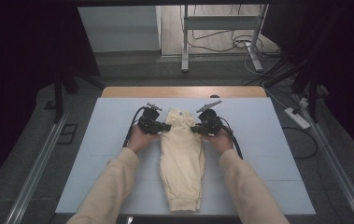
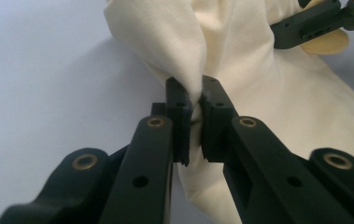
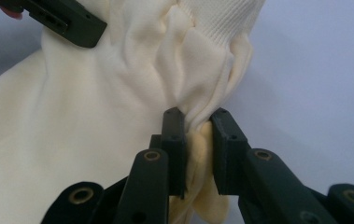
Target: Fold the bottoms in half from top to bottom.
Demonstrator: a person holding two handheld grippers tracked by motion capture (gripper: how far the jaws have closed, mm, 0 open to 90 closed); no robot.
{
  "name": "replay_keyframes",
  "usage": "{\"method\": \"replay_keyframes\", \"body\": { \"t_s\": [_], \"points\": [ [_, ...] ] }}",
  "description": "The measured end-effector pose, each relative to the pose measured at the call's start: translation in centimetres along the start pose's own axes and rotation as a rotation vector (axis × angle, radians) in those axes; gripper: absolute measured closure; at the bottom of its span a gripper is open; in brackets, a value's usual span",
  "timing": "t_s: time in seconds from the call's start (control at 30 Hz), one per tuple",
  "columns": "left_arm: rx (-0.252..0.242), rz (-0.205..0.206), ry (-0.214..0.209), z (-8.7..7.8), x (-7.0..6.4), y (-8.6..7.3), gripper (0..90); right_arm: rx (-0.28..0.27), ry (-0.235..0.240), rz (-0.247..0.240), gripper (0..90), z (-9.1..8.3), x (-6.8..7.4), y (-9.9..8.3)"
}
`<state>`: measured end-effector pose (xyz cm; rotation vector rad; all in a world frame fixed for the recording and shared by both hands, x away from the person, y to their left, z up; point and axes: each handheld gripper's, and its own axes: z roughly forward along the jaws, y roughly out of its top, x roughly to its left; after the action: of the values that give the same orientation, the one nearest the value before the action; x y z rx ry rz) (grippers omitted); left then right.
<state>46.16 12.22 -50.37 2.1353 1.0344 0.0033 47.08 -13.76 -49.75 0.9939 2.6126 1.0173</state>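
Centre of the high view: a cream-coloured folded cotton garment (image 1: 182, 156) lies on the pale blue table mat (image 1: 95, 154), its long axis running from the lower middle of the frame up toward the far edge, ribbed hem nearest the person. Both tools are in at its upper end, one on each flank. The left gripper (image 1: 166, 127) bites the cloth's left edge, the right gripper (image 1: 194, 129) the right edge, jaws pointing inward at each other across the narrow width. Neither is nearer; they sit level.

In the left gripper view, the jaws are clamped on a pinched fold of the cream cloth (image 2: 240, 60), with the other tool at the upper right of the frame. The right gripper view adds something the high view cannot resolve: gathered pleats and a ribbed band (image 3: 212, 21) bunching above its clenched jaws. I'd judge any coming lift or fold turns on both hands travelling together along that long axis.
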Motion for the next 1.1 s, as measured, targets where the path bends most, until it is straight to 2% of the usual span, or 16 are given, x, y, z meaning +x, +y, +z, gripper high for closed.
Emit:
{"method": "replay_keyframes", "body": {
  "t_s": [0.2,0.3,0.57,0.9,1.0,1.1],
  "points": [
    [-0.066,0.046,0.001,-1.9,-1.0,1.4,83.0,-0.056,-0.032,-0.023,76.7,-2.2,0.2,1.0],
    [-0.089,0.057,0.002,-2.2,-1.3,1.6,83.1,-0.079,-0.048,-0.033,76.6,-3.2,0.3,1.3],
    [-0.107,0.063,0.004,-2.2,-1.4,1.8,83.1,-0.084,-0.066,-0.056,76.6,-3.7,0.4,1.4],
    [-0.115,0.067,-0.003,-2.6,-1.3,2.2,83.2,-0.09,-0.062,-0.053,76.6,-3.8,0.2,1.7],
    [-0.126,0.082,0.002,-3.6,-1.4,3.3,83.2,-0.107,-0.059,-0.047,76.7,-4.5,-0.1,2.4],
    [-0.171,0.107,0.013,-5.2,-1.9,4.6,83.2,-0.142,-0.088,-0.072,76.7,-6.1,0.0,3.9]
  ]
}}
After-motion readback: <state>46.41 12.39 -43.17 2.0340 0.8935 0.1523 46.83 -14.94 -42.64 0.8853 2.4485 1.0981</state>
